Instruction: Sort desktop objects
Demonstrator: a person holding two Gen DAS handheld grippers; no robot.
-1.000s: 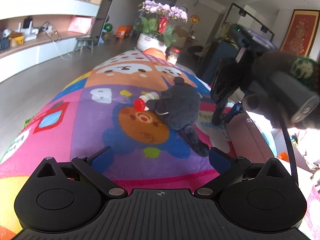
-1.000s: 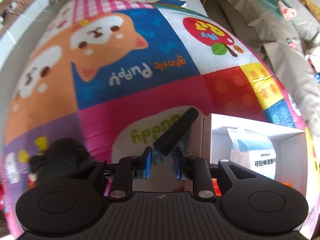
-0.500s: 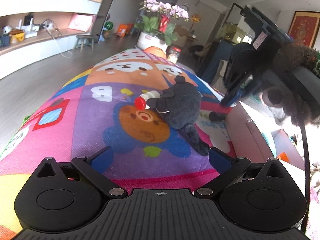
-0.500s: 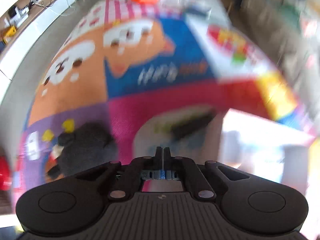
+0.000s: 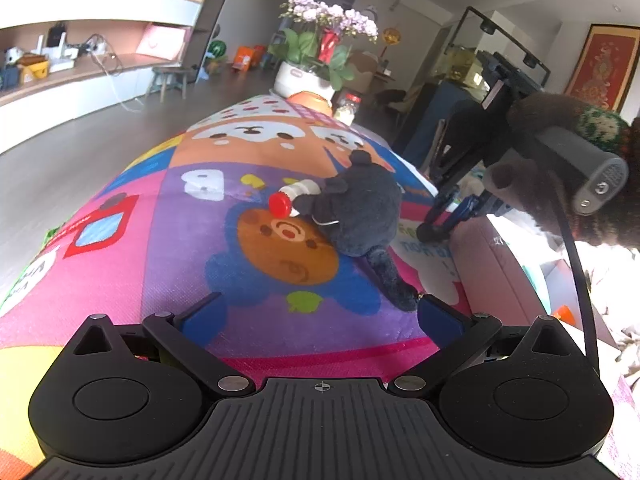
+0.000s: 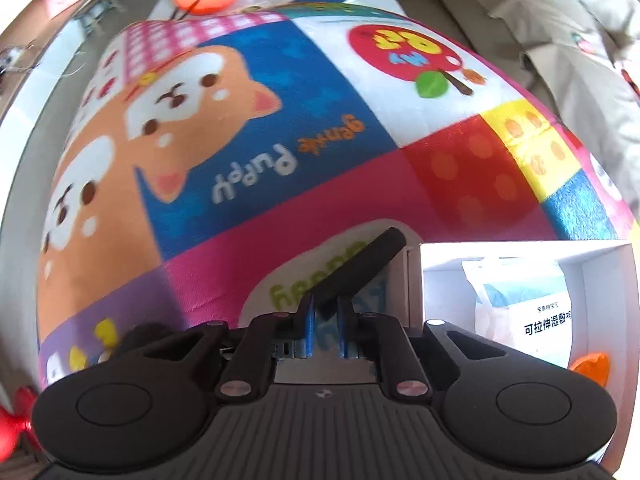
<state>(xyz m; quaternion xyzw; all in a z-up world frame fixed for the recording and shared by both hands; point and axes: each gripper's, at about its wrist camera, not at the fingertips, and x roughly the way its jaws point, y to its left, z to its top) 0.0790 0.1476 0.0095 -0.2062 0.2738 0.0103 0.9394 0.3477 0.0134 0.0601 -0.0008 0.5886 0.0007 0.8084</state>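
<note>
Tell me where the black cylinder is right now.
In the right wrist view the black cylinder lies on the colourful mat, just left of the white box, its near end between the right claw's pads.

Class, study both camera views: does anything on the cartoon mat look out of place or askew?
Yes: the small white bottle with a red cap lies on its side, half tucked under the slumped dark grey plush toy.

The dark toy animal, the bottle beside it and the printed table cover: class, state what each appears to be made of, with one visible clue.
Toy animal: plush fabric, matte and fuzzy, with a soft, fluffy outline.
Bottle: probably plastic; glossy red cap, pale smooth body.
Table cover: woven or non-woven cloth, matte; a fine grid texture shows through the cartoon print.
</note>
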